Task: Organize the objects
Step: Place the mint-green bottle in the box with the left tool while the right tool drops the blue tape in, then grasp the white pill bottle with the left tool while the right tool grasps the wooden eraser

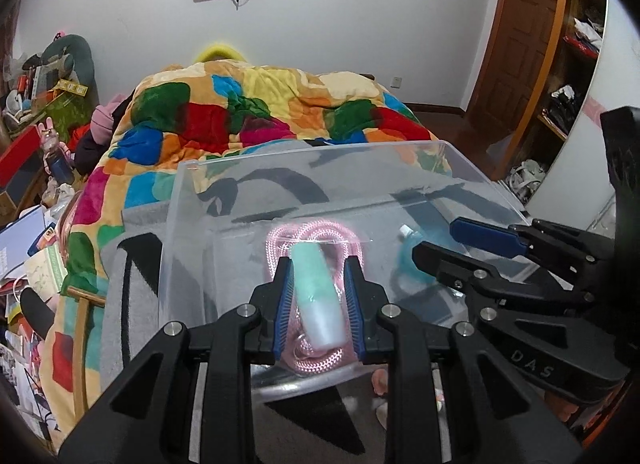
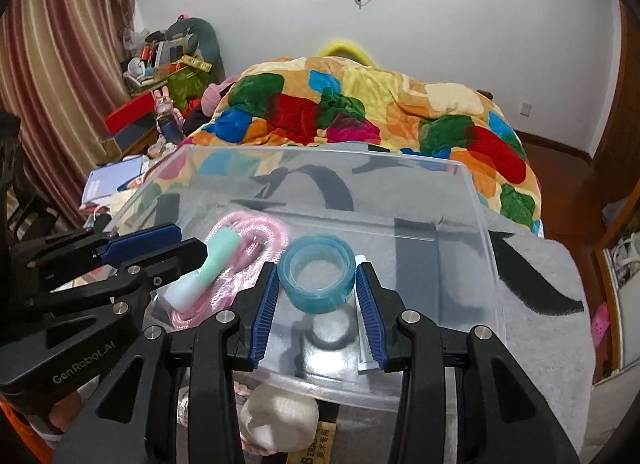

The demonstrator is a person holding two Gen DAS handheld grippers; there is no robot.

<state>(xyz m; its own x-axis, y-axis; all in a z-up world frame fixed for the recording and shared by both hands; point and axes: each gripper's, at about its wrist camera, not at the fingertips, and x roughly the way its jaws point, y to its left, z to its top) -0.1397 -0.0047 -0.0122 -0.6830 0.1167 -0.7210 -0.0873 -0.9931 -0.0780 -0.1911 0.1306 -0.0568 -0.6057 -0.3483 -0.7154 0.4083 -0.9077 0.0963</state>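
A clear plastic bin [image 1: 280, 167] [image 2: 484, 223] stands on a grey blanket on the bed. My left gripper [image 1: 318, 268] is over the bin, its jaws closed on a mint-green and white tube [image 1: 318, 296], also in the right wrist view [image 2: 204, 268]. A coiled pink rope [image 1: 280, 240] [image 2: 260, 227] lies in the bin under the tube. My right gripper [image 2: 318, 272] is over the bin with a roll of blue tape [image 2: 316, 268] between its pads; the jaws touch its sides. The right gripper also shows in the left wrist view [image 1: 436, 240].
A colourful patchwork quilt [image 1: 260, 111] [image 2: 360, 111] covers the bed behind the bin. Cluttered shelves and boxes [image 1: 36, 103] stand at the left. A wooden door [image 1: 520, 23] and open wardrobe are at the right. A white soft object [image 2: 280, 416] lies below the bin's near edge.
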